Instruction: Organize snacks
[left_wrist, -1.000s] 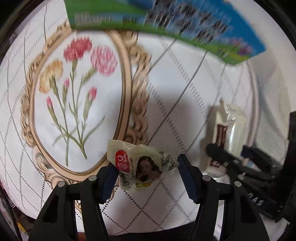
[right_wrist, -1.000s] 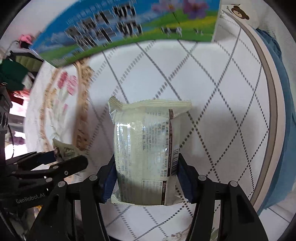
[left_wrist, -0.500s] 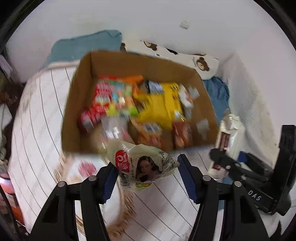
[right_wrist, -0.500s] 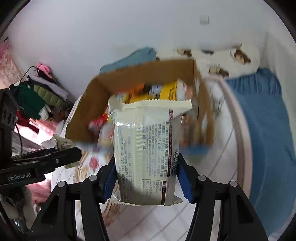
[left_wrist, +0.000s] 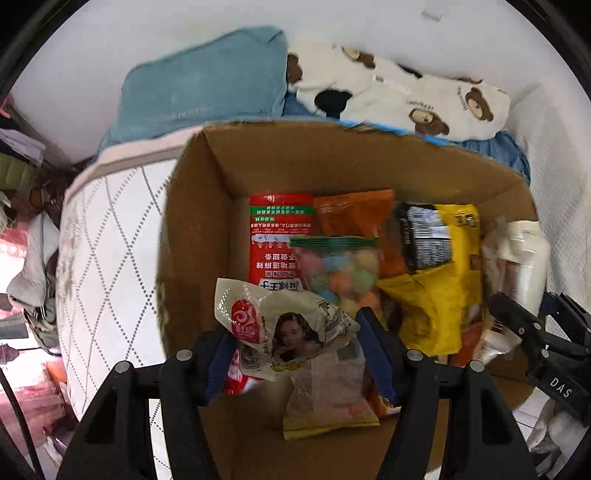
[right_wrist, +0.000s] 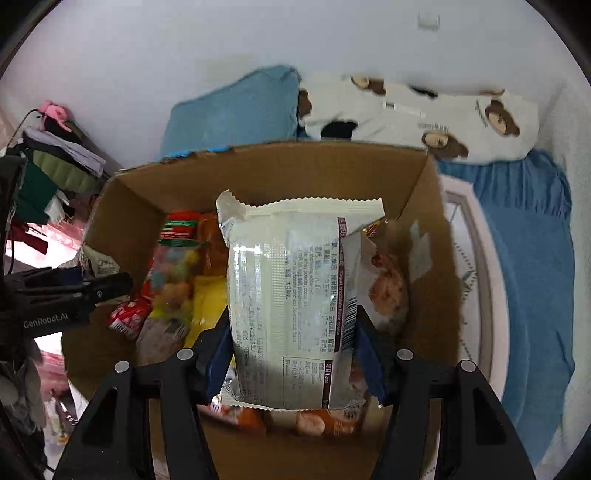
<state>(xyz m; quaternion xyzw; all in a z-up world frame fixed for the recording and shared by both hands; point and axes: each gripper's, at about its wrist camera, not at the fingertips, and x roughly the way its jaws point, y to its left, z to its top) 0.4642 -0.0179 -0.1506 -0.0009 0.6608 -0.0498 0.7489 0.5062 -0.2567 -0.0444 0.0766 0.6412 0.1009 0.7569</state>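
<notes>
An open cardboard box (left_wrist: 332, 158) holds several snacks: a red pack (left_wrist: 277, 236), an orange pack (left_wrist: 354, 214), a yellow bag (left_wrist: 436, 295) and a bag of coloured balls (left_wrist: 340, 269). My left gripper (left_wrist: 295, 343) hangs over the box's left half. A small crumpled packet (left_wrist: 291, 332) with a red logo and a portrait sits between its pads, and its jaws are opening. Over the box's (right_wrist: 258, 162) right half, my right gripper (right_wrist: 291, 354) has a tall cream wrapper (right_wrist: 291, 288) between its pads. Its jaws are opening too.
The box rests on a white quilted mattress (left_wrist: 107, 240). Behind it lie a teal pillow (left_wrist: 207, 85) and a white bear-print cushion (left_wrist: 424, 96). A blue sheet (right_wrist: 528, 258) lies to the right. Piled clothes (right_wrist: 48, 162) crowd the left.
Both grippers have carried their packets from above the flowered mattress top to above the open box. The box's inside now fills both views.
</notes>
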